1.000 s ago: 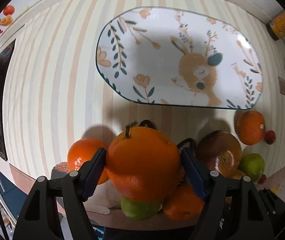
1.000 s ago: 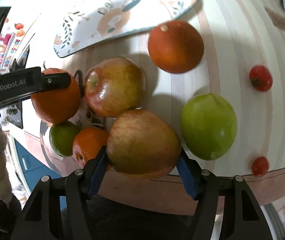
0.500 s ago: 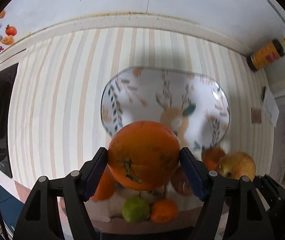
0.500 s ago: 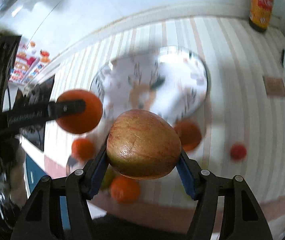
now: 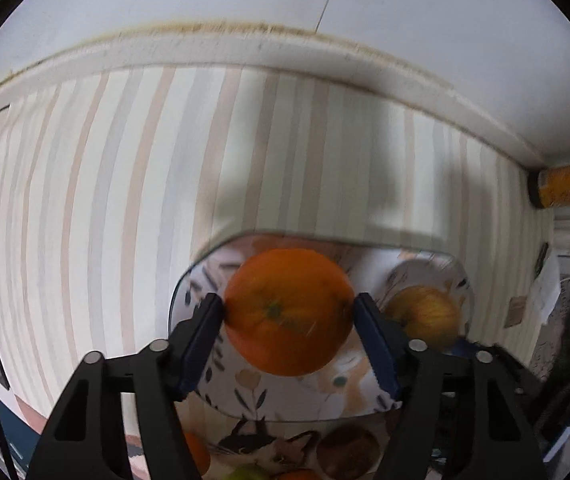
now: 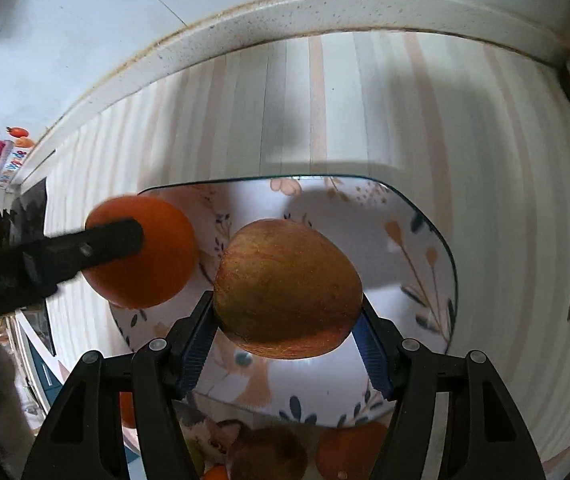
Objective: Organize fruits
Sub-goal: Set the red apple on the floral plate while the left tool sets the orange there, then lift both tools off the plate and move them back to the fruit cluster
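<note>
Two fruits were aloft over the tray (image 6: 447, 264); left gripper (image 5: 289, 316), jaws just closing, clamped the orange (image 5: 289, 312) w/ both pads; right gripper (image 6: 287, 320) pinched the apple (image 6: 287, 288); prob. carried high to clear the tray's rim.

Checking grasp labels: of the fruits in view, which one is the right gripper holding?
The red-yellow apple, clamped in the right gripper over the plate; the orange is in the left gripper.

Each hand-held gripper, left (image 5: 289, 312) and right (image 6: 288, 312), had matte black angular arms with triangular cut-outs, silver round screws at the joints, and ribbed blue pads (image 6: 199, 344) lining the inner faces of the fingers.
</note>
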{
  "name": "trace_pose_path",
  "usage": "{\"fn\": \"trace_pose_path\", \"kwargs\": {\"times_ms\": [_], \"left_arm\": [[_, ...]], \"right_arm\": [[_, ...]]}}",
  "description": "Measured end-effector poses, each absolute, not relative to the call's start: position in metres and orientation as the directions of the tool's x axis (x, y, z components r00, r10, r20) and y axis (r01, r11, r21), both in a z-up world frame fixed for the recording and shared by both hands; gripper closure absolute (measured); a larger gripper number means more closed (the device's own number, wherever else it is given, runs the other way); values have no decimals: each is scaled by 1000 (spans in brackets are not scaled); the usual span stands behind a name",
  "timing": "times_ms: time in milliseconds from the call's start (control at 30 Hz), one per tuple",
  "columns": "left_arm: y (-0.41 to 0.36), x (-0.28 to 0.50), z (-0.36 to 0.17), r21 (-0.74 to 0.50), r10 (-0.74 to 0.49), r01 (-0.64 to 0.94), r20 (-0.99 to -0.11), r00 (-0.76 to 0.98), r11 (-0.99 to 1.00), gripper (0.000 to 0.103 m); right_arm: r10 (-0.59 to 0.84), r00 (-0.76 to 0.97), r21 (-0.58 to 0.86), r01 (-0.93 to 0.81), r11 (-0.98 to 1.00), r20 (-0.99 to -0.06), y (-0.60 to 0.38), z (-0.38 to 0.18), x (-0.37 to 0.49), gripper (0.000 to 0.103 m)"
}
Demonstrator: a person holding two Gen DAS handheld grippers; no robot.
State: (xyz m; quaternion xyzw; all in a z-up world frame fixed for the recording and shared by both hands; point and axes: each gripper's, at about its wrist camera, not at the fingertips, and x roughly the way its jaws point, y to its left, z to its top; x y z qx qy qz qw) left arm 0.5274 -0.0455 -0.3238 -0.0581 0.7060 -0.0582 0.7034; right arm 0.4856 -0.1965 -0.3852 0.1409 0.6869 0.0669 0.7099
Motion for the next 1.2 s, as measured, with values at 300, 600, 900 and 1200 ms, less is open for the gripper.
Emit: {"fn": "trace_pose_path", "kwargs": {"times_ms": [300,600,900,1200], "left_arm": [[-47,542,-331,-92,-92,46,-996,4,995,41],[-32,527,-297,-23,-26,29,-994,111,999,39],[-14,467,-258,54,37,70,-975,220,996,10],[5,403,-223,32,12,58,-950,312,998,10]], "right_arm": [[289,-26,284,129,950,-957,-196,-401,500,34],[249,31,251,173,953,-968,-216,-367,497,10],[120,102,132,121,984,-988,-202,-314,449,8],[61,219,91,132,987,-974,-193,-262,386,8]]}}
